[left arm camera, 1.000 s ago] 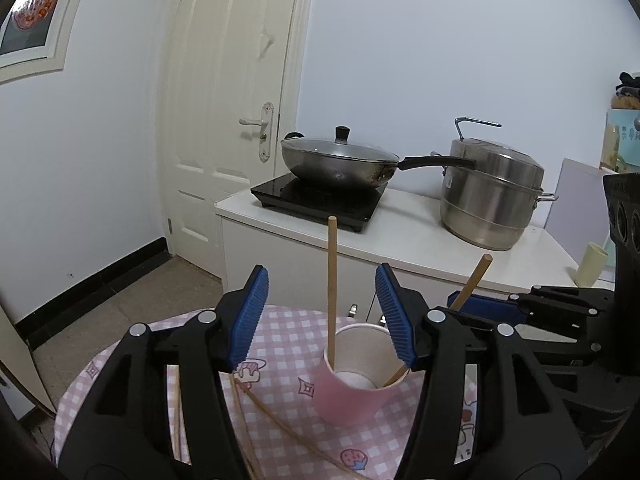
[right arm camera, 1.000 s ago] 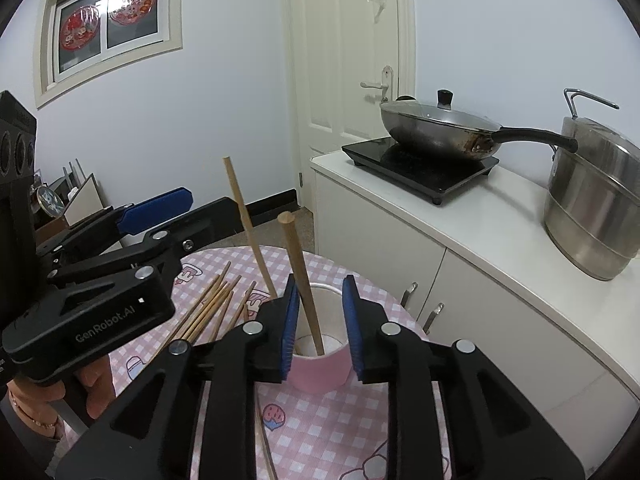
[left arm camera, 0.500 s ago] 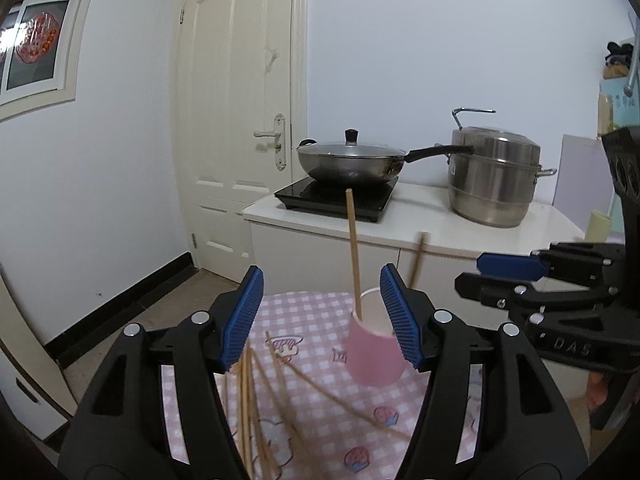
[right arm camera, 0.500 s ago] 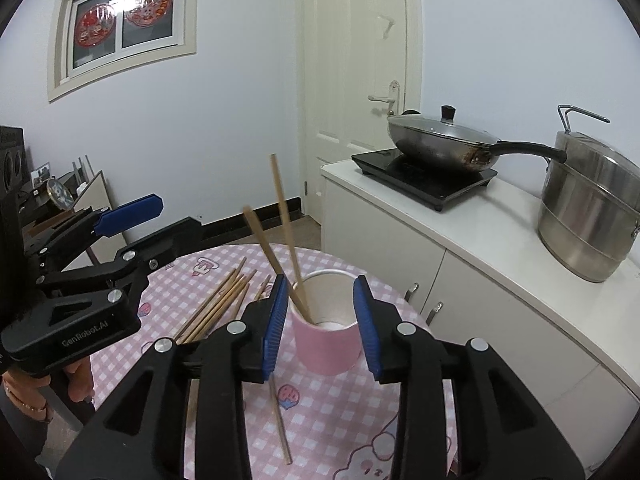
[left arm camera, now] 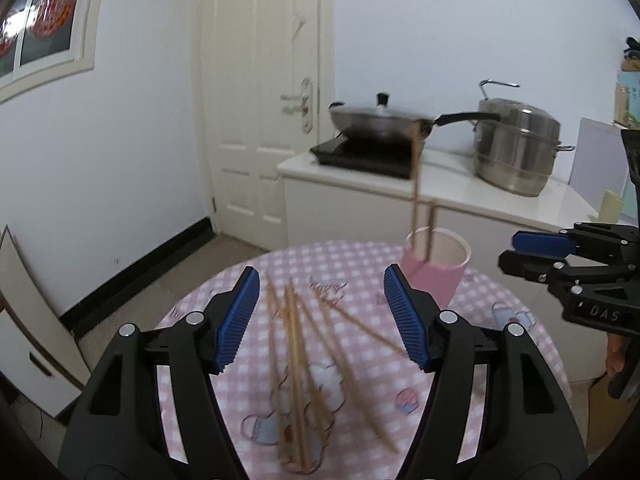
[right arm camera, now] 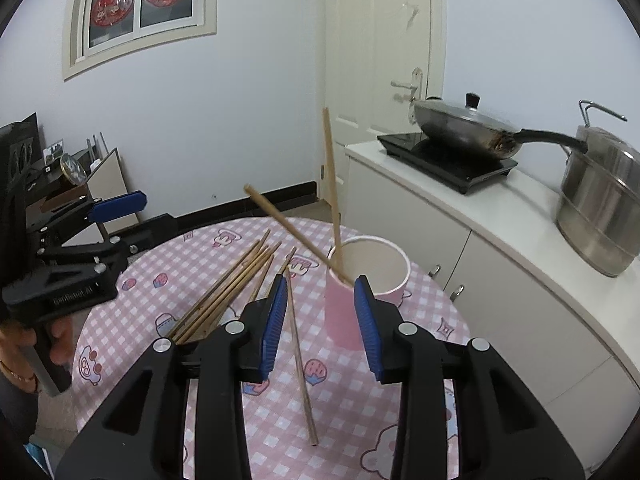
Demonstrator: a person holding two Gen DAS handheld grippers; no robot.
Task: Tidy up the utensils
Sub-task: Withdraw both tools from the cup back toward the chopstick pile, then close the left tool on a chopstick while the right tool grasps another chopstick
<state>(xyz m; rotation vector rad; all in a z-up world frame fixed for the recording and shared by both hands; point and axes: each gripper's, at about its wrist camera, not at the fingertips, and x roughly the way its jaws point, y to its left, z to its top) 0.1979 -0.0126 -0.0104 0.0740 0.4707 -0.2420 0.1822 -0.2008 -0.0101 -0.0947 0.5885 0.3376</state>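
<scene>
From my left wrist camera I see the left tongs (left arm camera: 320, 312) standing wide, their jaws having just been opening, with nothing pressed between the blue pads (left arm camera: 236, 320); they hang above the loose chopsticks (left arm camera: 296, 344), which lie scattered and blurred on the pink checked cloth of the round worktop (left arm camera: 500, 320). The pink cup (left arm camera: 434, 268) stands upright toward one o'clock from these tongs, near the far edge of the worktop, with two chopsticks in the cup (left arm camera: 416, 184) rising from its left inner side. The right tongs (left arm camera: 516, 248) come in from three o'clock, just beside the cup but apart from it. Through the right wrist camera, those right tongs (right arm camera: 320, 308) are parted, their jaws having just been opening; the cup (right arm camera: 372, 280) sits beyond them toward twelve to one o'clock, and the pads do not press on it. In that view one stick in the cup stands nearly upright and the other leans toward ten o'clock. The loose bundle (right arm camera: 228, 292) lies at ten o'clock of the right tongs, and a single chopstick (right arm camera: 300, 360) runs down between the jaws, lying flat on the cloth. The left tongs (right arm camera: 116, 204) show at nine o'clock, held by a hand (right arm camera: 56, 340) at the lower left edge.
</scene>
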